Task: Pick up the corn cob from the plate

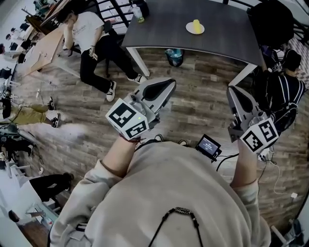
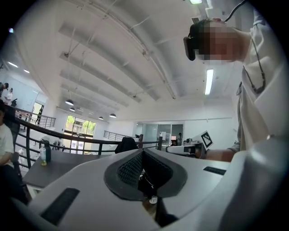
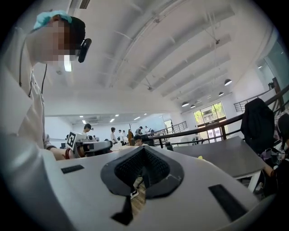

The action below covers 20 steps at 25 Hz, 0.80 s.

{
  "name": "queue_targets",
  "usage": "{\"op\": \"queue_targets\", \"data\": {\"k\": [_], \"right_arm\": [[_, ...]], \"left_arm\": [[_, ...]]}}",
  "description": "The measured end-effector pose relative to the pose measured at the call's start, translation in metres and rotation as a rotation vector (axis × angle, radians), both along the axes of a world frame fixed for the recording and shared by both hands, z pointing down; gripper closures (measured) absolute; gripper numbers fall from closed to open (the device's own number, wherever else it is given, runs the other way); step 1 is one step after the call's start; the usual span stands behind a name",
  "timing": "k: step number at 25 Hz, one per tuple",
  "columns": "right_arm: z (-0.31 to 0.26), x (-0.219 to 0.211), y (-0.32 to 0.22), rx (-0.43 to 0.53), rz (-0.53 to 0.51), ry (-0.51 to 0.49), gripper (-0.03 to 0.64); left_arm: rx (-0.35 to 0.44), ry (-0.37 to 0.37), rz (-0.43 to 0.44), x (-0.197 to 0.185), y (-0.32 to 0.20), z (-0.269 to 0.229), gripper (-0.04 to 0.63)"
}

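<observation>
L claw & R claw: both pinched together, nothing held, level, well apart from counter. Cob on plate, far side of counter. Prob. light, stiff, bumpy, apt to roll; best gripped across mid-length, w/ moderate squeeze.

Dark table with bottle; seated person nearby; wooden floor.
</observation>
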State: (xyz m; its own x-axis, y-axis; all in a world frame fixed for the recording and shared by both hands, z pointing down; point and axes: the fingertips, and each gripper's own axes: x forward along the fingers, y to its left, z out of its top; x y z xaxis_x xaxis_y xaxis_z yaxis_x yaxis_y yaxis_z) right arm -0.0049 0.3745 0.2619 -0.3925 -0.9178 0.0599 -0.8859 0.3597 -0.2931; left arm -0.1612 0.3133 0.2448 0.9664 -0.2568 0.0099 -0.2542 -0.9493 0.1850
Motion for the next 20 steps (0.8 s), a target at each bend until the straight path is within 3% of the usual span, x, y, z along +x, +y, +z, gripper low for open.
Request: {"op": "queue_targets", "data": {"k": [5,9,14,20], "right_arm": [[0.007,0.004,0.008,-0.008,-0.026,-0.036,0.601],[0.001,0.015,0.011,-0.007,-0.012,-0.05,0.601],[-0.011,0.013,0.029,0.004,-0.006,0.008,0.601],[-0.005,0.041,0.043,-0.002,0.064,-0.078,0.601]], "left_arm": [[-0.014,-0.01,0.062,0.006,0.013,-0.003,0.589],[0.008,-0.037,0.065,0.017,0.013,-0.013,0.589],[-0.014,-0.037,0.077,0.02,0.009,-0.017,0.589],[-0.014,-0.035,0.133,0.045,0.004,0.003,0.59]]}}
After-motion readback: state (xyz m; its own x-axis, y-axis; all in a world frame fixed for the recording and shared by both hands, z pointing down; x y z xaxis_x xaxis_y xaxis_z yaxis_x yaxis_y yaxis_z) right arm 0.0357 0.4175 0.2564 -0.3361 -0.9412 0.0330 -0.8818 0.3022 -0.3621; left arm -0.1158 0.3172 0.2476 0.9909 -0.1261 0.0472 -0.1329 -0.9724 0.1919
